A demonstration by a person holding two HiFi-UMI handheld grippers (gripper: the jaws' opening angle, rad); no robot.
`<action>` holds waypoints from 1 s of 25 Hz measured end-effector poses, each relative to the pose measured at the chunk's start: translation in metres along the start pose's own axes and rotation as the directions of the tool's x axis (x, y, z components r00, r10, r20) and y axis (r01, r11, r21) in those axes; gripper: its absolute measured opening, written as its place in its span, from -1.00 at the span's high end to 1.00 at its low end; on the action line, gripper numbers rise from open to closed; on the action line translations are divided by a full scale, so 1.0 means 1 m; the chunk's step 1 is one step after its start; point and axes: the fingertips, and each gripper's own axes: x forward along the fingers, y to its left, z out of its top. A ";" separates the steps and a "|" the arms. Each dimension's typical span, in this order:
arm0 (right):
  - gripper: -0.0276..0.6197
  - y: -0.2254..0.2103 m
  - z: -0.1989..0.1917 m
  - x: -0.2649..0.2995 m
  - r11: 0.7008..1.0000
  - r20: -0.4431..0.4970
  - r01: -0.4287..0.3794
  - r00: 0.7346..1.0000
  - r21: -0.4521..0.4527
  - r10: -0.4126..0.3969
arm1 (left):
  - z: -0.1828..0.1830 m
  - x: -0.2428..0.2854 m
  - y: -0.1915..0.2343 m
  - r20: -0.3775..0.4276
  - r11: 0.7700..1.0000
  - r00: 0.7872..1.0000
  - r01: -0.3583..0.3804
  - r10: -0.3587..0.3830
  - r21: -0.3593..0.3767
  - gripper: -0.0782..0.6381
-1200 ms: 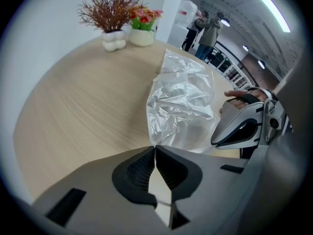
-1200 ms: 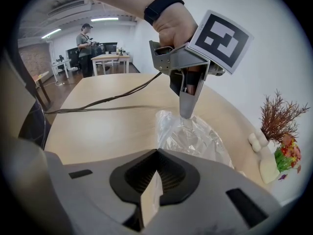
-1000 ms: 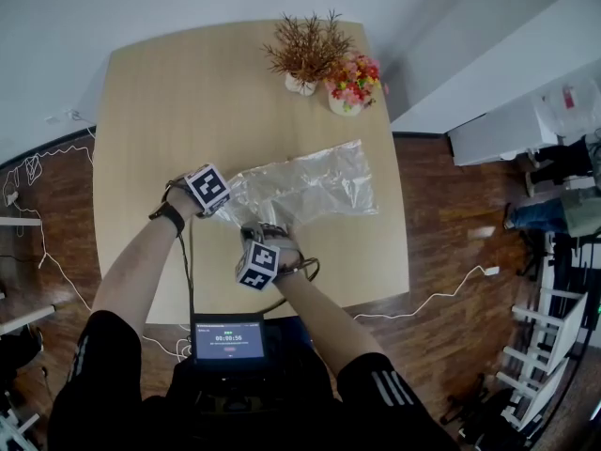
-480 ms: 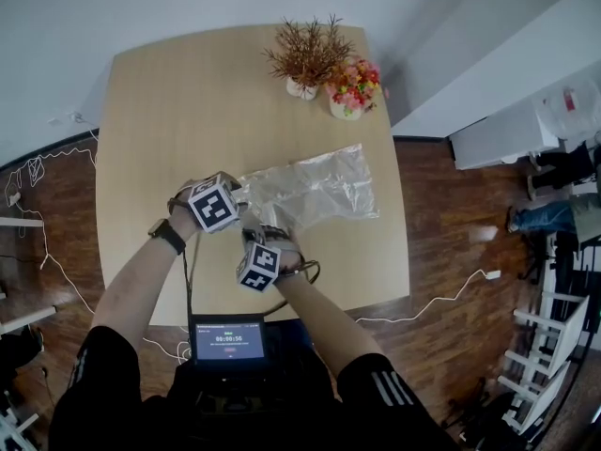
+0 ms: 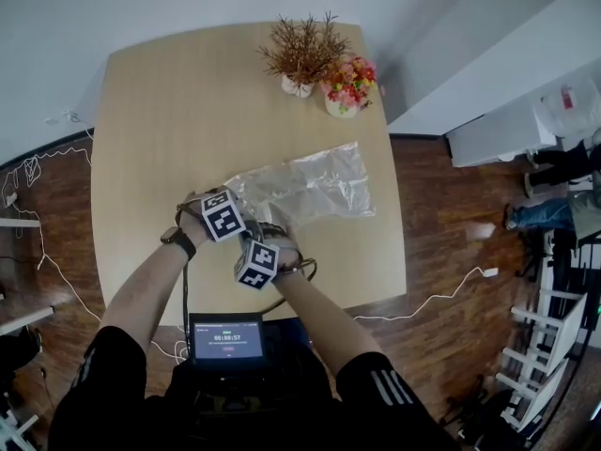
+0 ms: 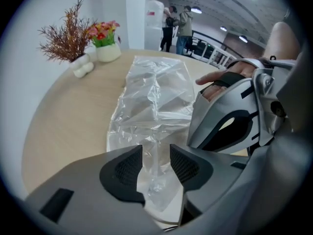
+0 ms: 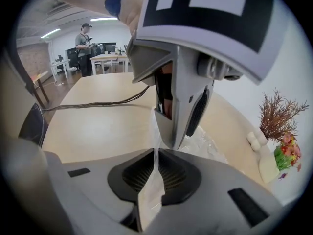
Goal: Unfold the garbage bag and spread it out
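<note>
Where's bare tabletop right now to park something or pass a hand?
Bare: the left side of the table; the band between the dried plant, flower pot and garbage bag; the near right corner. Crowded: the far right corner by those pots, and the near middle at the bag's end.

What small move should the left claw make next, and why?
Probably close the left claw on the garbage bag. Its jaws have just opened and stand apart around the bag's near edge without pressing it, while the right claw, whose jaws have just been opening slightly, grips the film between its pads.
</note>
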 end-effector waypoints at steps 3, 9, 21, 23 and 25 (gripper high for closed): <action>0.73 0.000 -0.003 0.000 1.000 -0.002 0.002 1.000 0.003 -0.002 | -0.005 0.008 0.002 -0.018 1.000 1.000 -0.011 0.011 0.004 0.26; 0.70 -0.003 -0.001 -0.007 0.999 0.024 -0.011 1.000 0.041 0.010 | -0.013 0.020 0.005 -0.056 0.999 0.998 -0.024 0.025 0.028 0.26; 0.67 -0.035 0.001 -0.039 0.988 0.123 0.021 0.992 0.153 -0.040 | -0.017 0.031 0.006 -0.082 0.999 0.996 -0.019 0.023 0.048 0.25; 0.67 -0.043 0.004 -0.047 0.984 0.146 0.031 0.988 0.177 -0.058 | -0.017 0.032 0.007 -0.080 0.999 0.997 -0.019 0.022 0.046 0.26; 0.67 -0.053 0.005 -0.055 0.979 0.166 0.040 0.983 0.200 -0.074 | -0.017 0.032 0.007 -0.076 0.999 0.997 -0.018 0.021 0.042 0.25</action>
